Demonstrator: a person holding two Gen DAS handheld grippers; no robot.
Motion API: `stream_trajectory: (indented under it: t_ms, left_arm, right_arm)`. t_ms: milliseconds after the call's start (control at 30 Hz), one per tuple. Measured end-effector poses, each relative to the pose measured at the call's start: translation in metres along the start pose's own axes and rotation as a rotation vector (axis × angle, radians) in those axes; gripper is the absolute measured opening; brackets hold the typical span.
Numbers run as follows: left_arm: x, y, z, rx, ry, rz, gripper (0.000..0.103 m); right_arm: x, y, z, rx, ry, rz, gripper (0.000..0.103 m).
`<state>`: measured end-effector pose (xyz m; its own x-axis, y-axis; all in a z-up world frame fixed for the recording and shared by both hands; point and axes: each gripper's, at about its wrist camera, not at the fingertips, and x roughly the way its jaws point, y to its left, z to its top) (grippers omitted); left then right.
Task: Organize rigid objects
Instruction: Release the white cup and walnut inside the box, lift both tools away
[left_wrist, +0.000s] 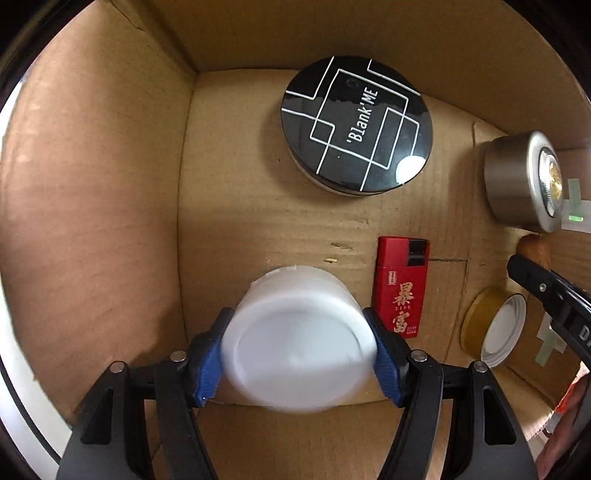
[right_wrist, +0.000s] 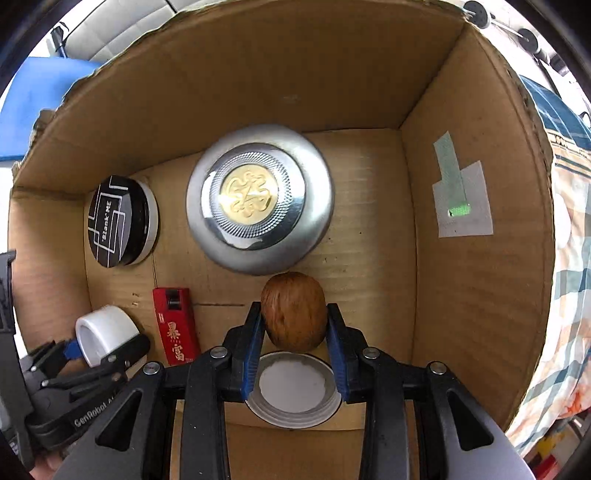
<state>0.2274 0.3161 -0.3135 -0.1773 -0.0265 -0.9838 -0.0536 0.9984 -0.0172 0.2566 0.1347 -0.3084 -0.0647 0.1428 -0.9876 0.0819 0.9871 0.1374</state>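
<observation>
Both grippers are inside a cardboard box (left_wrist: 92, 206). My left gripper (left_wrist: 299, 343) is shut on a white round container (left_wrist: 299, 339), held low at the box's near left; it also shows in the right wrist view (right_wrist: 103, 332). My right gripper (right_wrist: 293, 325) is shut on a brown wooden egg-shaped piece (right_wrist: 293, 317), held above a yellow jar with a white lid (right_wrist: 293, 387). The right gripper's finger shows at the right edge of the left wrist view (left_wrist: 546, 291).
On the box floor lie a black round tin marked Blank ME (left_wrist: 356, 123) (right_wrist: 118, 219), a silver tin with a gold emblem (right_wrist: 258, 199) (left_wrist: 524, 181), a red lighter (left_wrist: 402, 284) (right_wrist: 175, 325) and the yellow jar (left_wrist: 495, 326). Taped labels are on the right wall (right_wrist: 461, 199).
</observation>
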Motion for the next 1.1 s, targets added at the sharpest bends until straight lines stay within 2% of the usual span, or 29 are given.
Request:
stream_trajectory:
  t_ms: [33,133,267,333,400,533,633,700,767,1100]
  left_arm:
    - [-0.003,0.0,-0.001,-0.002,-0.008,-0.007,0.068]
    - [-0.012,0.0,-0.003,-0.011,-0.012,-0.017,0.07]
    - [-0.028,-0.002,-0.009,-0.021,-0.046,-0.018,0.076]
    - [-0.041,-0.005,-0.013,-0.027,-0.073,-0.018,0.086]
    - [-0.055,-0.008,-0.018,-0.032,-0.103,-0.022,0.089]
    - [-0.079,-0.008,-0.031,-0.039,-0.149,-0.059,0.09]
    - [-0.093,-0.014,-0.042,-0.047,-0.174,-0.074,0.103]
    - [-0.1,-0.015,-0.055,-0.042,-0.2,-0.063,0.103]
    - [-0.108,-0.012,-0.066,-0.039,-0.222,-0.056,0.103]
    - [-0.156,-0.02,-0.115,-0.016,-0.33,-0.054,0.103]
  right_arm:
    - [-0.002,-0.003,0.0,0.008,-0.003,-0.008,0.043]
    - [-0.007,-0.008,-0.002,0.025,-0.008,0.013,0.062]
    - [-0.02,-0.008,-0.009,0.013,-0.007,0.027,0.062]
    - [-0.028,-0.007,-0.019,0.002,-0.005,0.023,0.064]
    - [-0.036,-0.006,-0.026,-0.012,-0.012,0.023,0.074]
    - [-0.051,-0.001,-0.041,-0.044,-0.02,0.012,0.083]
    - [-0.06,0.002,-0.055,-0.067,-0.019,0.013,0.089]
    - [-0.066,0.004,-0.066,-0.084,-0.02,0.015,0.099]
    - [-0.075,0.007,-0.078,-0.098,-0.036,0.007,0.102]
    - [-0.133,0.001,-0.118,-0.132,-0.136,0.022,0.103]
